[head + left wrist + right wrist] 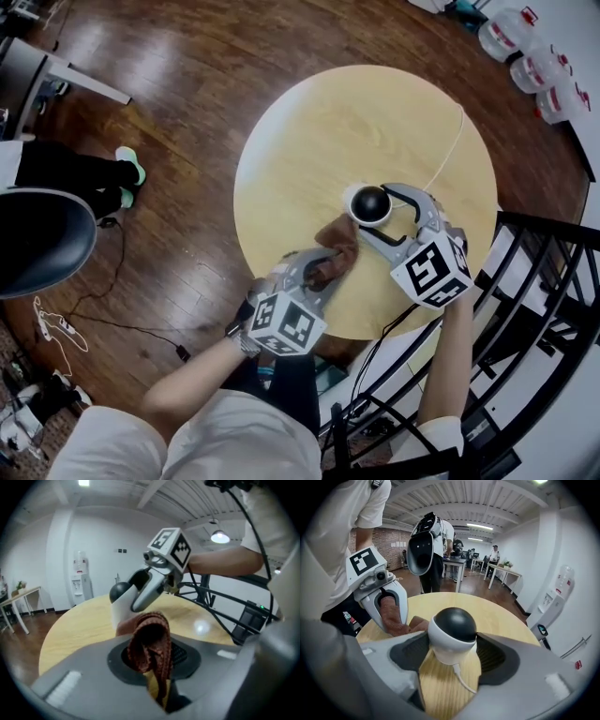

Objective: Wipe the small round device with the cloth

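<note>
From where I stand, the small round device (368,204) is partly covered. The right tongs (452,656) reach round it, so only its dark dome and a strip of its white body show. In the left gripper view, one prong of those tongs lies across its front. The pads stand wide and meet the white body on either side, holding the device where it sits on the bench (309,131), near the rim closest to the person.

A thin white cable (448,150) leaves the device and runs to the far rim. Its start is tucked under the tongs.

The brown cloth (335,246) lies just beside the device on the person's side. Its far end reaches the device's base, but I cannot tell whether it touches. Its near end is bunched and pinched in the left tongs (323,265), which are closed narrow on it. The fold fills the gap between the pads and hides their tips.

Both hands are mostly hidden under the marker cubes. The left forearm comes in bent from below the device. The right forearm runs up almost straight beside the black railing (544,281). Both tongs slope down toward the device.
</note>
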`<state>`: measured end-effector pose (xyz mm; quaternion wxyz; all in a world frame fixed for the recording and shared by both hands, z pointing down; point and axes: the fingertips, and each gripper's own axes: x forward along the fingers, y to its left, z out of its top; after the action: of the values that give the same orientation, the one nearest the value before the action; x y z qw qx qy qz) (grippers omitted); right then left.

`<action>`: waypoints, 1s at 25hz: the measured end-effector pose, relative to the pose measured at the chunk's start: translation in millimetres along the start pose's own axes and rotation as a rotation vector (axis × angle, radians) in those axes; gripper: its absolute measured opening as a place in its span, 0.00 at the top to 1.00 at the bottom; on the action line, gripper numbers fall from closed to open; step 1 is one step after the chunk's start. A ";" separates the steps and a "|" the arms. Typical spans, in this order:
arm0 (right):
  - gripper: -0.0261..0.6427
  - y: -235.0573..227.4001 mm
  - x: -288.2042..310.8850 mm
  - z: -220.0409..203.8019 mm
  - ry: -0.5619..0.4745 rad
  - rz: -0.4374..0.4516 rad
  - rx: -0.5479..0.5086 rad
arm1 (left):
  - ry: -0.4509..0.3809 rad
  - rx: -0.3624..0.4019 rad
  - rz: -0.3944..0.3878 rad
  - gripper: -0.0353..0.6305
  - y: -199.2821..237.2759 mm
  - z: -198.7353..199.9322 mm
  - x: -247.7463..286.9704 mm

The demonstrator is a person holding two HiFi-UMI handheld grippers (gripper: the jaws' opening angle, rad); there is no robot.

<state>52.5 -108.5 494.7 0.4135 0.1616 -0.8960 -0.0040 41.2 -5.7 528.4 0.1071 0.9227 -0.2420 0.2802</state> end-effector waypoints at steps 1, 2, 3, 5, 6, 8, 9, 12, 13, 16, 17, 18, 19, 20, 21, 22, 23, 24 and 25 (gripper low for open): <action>0.49 0.1 0.1 0.3 0.000 -0.001 -0.001 | -0.014 -0.034 0.009 0.84 3.6 -2.6 -9.6; 0.49 -0.2 -0.1 0.5 0.000 -0.003 -0.002 | -0.042 -0.103 0.044 0.84 14.8 -2.3 -21.0; 0.49 -0.6 -0.5 0.5 0.000 -0.005 -0.003 | -0.077 -0.183 0.111 0.84 32.7 -0.1 -33.7; 0.49 -0.8 -1.6 0.3 -0.002 -0.005 -0.003 | -0.150 -0.308 0.307 0.84 76.8 4.8 -59.5; 0.49 -1.0 -2.2 0.3 -0.003 -0.004 -0.002 | -0.184 -0.334 0.404 0.84 96.4 8.9 -69.7; 0.49 -2.6 -3.8 -0.4 -0.004 -0.005 -0.002 | -0.247 -0.320 0.518 0.84 119.9 24.3 -75.6; 0.49 -3.1 -4.2 -1.4 -0.004 -0.006 0.000 | -0.268 -0.291 0.517 0.84 122.2 33.5 -69.5; 0.49 -2.7 -3.5 -3.9 -0.005 -0.009 0.006 | -0.251 -0.148 0.348 0.84 97.8 50.4 -27.7; 0.49 -2.2 -3.0 -3.6 -0.008 -0.008 0.008 | -0.230 -0.120 0.293 0.84 85.7 51.0 -14.4; 0.49 -2.8 -3.0 -2.7 -0.012 -0.004 0.014 | -0.195 -0.143 0.206 0.84 59.9 45.9 4.0; 0.49 -3.3 -2.7 -2.2 -0.014 -0.002 0.018 | -0.188 -0.153 0.176 0.84 52.1 43.6 4.4; 0.49 -3.8 -2.1 -1.6 -0.017 0.000 0.021 | -0.177 -0.145 0.137 0.84 41.9 40.0 3.7; 0.49 -3.9 -1.4 -1.2 -0.019 0.001 0.022 | -0.162 -0.121 0.096 0.84 29.5 35.4 2.2; 0.49 -3.6 -0.9 -1.2 -0.020 0.001 0.021 | -0.147 -0.093 0.068 0.84 17.9 31.1 -1.0; 0.49 -3.0 -0.8 -1.4 -0.020 -0.001 0.019 | -0.136 -0.073 0.067 0.84 10.7 28.5 -7.0; 0.49 -2.5 -0.8 -1.6 -0.022 -0.003 0.016 | -0.133 -0.068 0.103 0.84 10.7 28.8 -16.3; 0.49 -2.1 -0.8 -1.4 -0.025 -0.005 0.015 | -0.136 -0.077 0.173 0.84 18.5 33.0 -28.9; 0.49 -1.9 -0.7 -1.0 -0.029 -0.007 0.015 | -0.146 -0.091 0.264 0.84 32.2 41.0 -44.0; 0.49 -1.7 -0.5 -0.6 -0.032 -0.009 0.015 | -0.161 -0.088 0.361 0.84 48.2 51.6 -59.5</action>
<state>53.7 -109.8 494.5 0.3978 0.1687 -0.9018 -0.0019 -2.4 -41.3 455.2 0.0758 0.8782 -0.4232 0.2093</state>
